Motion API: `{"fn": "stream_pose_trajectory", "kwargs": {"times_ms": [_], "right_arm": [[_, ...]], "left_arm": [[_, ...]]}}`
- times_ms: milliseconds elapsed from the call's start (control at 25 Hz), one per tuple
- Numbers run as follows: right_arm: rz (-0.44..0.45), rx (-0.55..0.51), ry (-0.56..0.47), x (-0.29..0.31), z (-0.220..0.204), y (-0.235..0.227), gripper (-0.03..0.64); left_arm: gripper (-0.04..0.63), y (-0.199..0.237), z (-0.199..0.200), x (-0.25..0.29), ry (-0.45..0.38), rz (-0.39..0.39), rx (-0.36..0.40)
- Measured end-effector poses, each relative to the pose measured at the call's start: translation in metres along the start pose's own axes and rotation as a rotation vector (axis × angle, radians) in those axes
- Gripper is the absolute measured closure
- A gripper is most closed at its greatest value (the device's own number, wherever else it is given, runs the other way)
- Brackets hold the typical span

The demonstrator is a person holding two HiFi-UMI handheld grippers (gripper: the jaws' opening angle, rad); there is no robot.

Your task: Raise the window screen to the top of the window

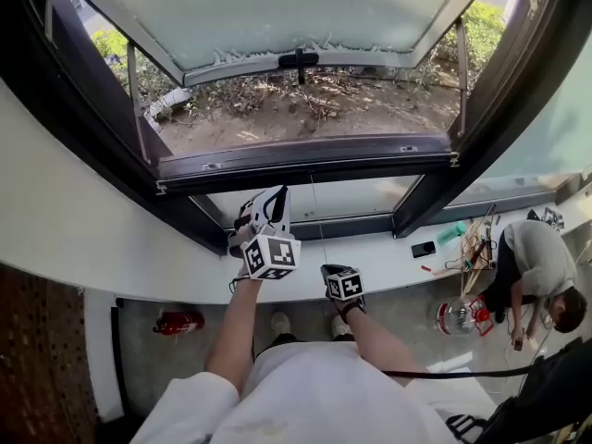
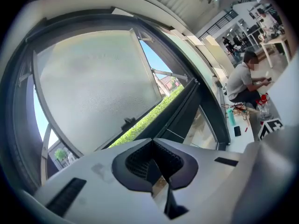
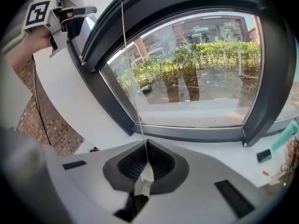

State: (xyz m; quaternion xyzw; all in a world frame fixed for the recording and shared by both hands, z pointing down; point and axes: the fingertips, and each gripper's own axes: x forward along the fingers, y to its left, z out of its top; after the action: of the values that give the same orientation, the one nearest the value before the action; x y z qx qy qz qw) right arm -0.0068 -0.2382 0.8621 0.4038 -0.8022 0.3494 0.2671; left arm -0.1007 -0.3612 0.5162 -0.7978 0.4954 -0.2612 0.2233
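One white sill runs beneath the dark window frame.

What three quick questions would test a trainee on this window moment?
1. True or false: the right tongs are shut on the pull cord.
2. In the head view, which is held higher against the window frame? A. the left tongs B. the right tongs
3. In one word, is the hinged window sash open or closed?

Key: 1 true; 2 A; 3 open, swung outward over the ground outside.
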Motion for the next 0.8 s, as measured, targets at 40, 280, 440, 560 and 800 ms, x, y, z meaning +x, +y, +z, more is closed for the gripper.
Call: {"fn": "stream_pose_trajectory", "kwargs": {"times_ms": [40,280,440,560,800], "right_arm": [[0.007,0.006,0.004,0.001,0.001,0.002,0.617],[0.066,0.042,0.004,0.006,0.005,0.019,0.617],[0.062,0.039,0.004,0.007,0.008,0.011,0.617],[0.073,0.042,0.007,0.014,0.005,0.011,0.617],[0.088,0.061,0.007,0.022,0.006,0.007,0.617]], "left_arm": [[0.594,0.0,0.003,0.006,0.005,-0.005,0.042],[0.592,-0.008,-0.001,0.038,0.068,-0.056,0.355],[0.594,-0.008,-0.001,0.037,0.055,-0.054,0.46],[0.592,-0.009,-0.002,0.038,0.055,-0.07,0.486],[0.531,-0.01,-0.007,0.041,0.054,-0.1,0.436]]}}
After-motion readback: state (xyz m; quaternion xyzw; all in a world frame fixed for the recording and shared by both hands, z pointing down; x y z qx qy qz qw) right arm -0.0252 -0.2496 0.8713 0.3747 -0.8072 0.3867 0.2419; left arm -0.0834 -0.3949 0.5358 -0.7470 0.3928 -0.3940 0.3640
